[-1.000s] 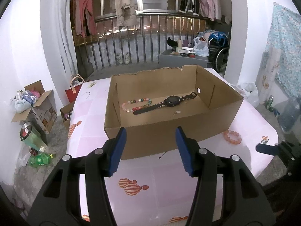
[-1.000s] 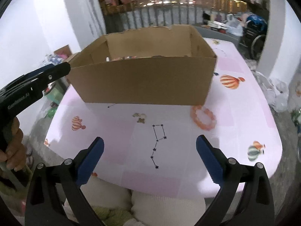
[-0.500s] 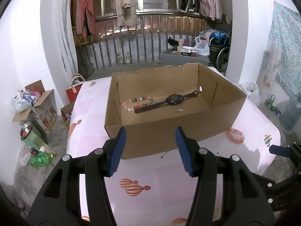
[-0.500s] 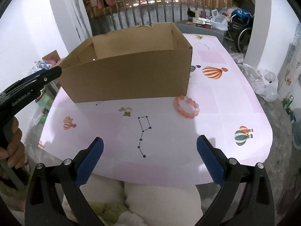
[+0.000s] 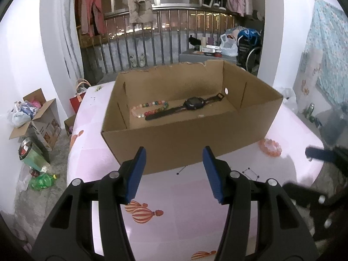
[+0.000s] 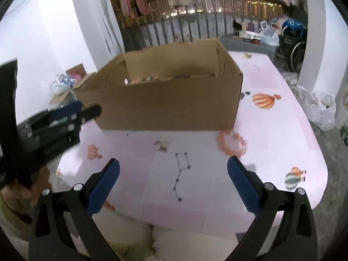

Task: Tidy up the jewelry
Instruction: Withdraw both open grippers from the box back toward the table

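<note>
An open cardboard box [image 5: 187, 139] stands on the pink table [image 5: 187, 206]. Inside it lie a multicoloured bead bracelet [image 5: 150, 108] and a black wristwatch [image 5: 191, 105]. A pink bead bracelet [image 5: 270, 147] lies on the table by the box's right corner; it also shows in the right wrist view [image 6: 231, 143]. My left gripper [image 5: 174, 171] is open and empty in front of the box. My right gripper [image 6: 173, 182] is wide open and empty, above the table short of the pink bracelet. The box [image 6: 165, 108] hides its contents mostly in the right wrist view.
The table cover [image 6: 271, 130] has balloon and constellation prints. The table's right and near edges are close. Cardboard boxes and bottles [image 5: 39, 174] sit on the floor at the left. A railing [image 5: 152, 50] with hanging clothes is behind.
My right gripper has swung toward the box and the pink bracelet, which looks closer and blurred. My left gripper has stayed nearly still, open.
</note>
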The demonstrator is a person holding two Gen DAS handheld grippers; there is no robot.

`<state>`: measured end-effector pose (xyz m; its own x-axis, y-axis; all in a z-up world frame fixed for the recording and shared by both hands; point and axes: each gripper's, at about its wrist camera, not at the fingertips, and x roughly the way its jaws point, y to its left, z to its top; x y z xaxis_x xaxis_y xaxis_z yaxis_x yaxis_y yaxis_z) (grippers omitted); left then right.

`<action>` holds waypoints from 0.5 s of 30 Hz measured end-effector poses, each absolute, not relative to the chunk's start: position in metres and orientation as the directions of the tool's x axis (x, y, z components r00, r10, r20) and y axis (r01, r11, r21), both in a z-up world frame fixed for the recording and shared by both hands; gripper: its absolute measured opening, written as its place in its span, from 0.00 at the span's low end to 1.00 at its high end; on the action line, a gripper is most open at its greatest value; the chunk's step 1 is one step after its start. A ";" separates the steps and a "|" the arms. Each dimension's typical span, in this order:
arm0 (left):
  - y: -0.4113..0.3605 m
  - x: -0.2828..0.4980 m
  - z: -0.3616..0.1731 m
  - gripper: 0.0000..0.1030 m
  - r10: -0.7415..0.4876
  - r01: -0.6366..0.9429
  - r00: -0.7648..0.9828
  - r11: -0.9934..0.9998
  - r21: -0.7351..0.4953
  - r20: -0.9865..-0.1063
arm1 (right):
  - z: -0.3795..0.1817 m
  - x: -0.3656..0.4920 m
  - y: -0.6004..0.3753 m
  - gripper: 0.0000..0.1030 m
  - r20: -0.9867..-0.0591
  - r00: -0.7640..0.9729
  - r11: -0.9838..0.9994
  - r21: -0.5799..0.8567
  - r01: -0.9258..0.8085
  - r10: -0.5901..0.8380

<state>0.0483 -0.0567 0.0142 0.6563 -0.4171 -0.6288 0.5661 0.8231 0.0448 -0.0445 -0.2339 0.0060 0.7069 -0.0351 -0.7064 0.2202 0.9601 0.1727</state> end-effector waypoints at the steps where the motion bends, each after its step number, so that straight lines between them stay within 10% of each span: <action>1: -0.059 0.048 0.011 0.50 -0.415 0.568 0.654 0.821 0.049 -0.632 | 0.006 -0.042 -0.236 0.94 -0.704 0.709 0.960 0.178 0.215 -0.028; 15: -0.068 0.052 -0.015 0.50 -0.420 0.593 0.582 0.805 0.010 -0.697 | -0.002 -0.018 -0.256 0.94 -0.690 0.723 0.969 0.201 0.144 0.036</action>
